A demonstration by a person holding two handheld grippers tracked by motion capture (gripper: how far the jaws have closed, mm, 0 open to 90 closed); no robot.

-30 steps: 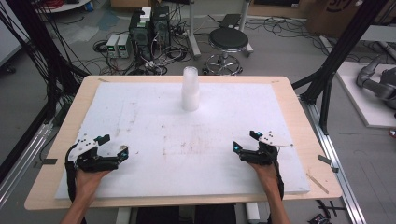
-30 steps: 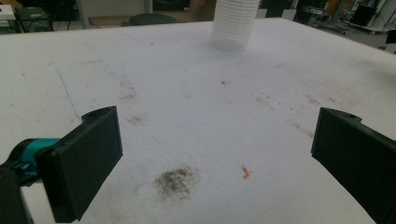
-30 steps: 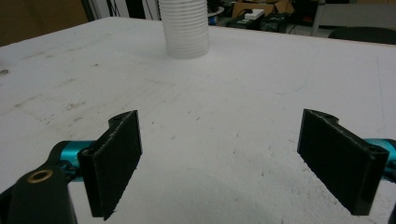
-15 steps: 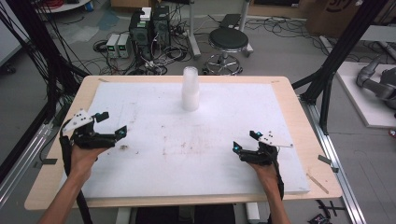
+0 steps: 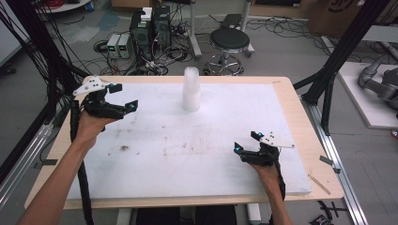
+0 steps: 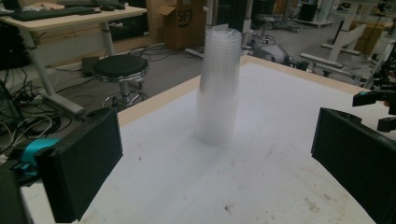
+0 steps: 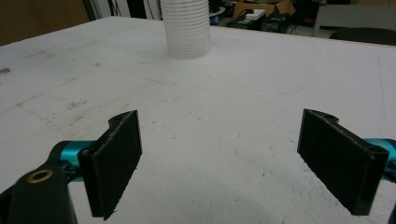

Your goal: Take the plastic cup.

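Note:
A tall stack of translucent white cups stands upright at the far middle of the white foam board. My left gripper is held above the board's far left, open, its jaws pointing right toward the stack. In the left gripper view the cups stand beyond the wide-open gripper, nothing between the jaws. My right gripper rests low on the board's near right, open and empty. The right gripper view shows the gripper spread wide, with the cups far ahead.
The board lies on a wooden table whose rim shows all round. A black stool and computer boxes stand on the floor behind. Black frame posts rise at both sides. The right gripper shows at the left gripper view's right edge.
My left gripper has lifted off the near-left board and moved forward to the far left, turning toward the cups. The right gripper has stayed put.

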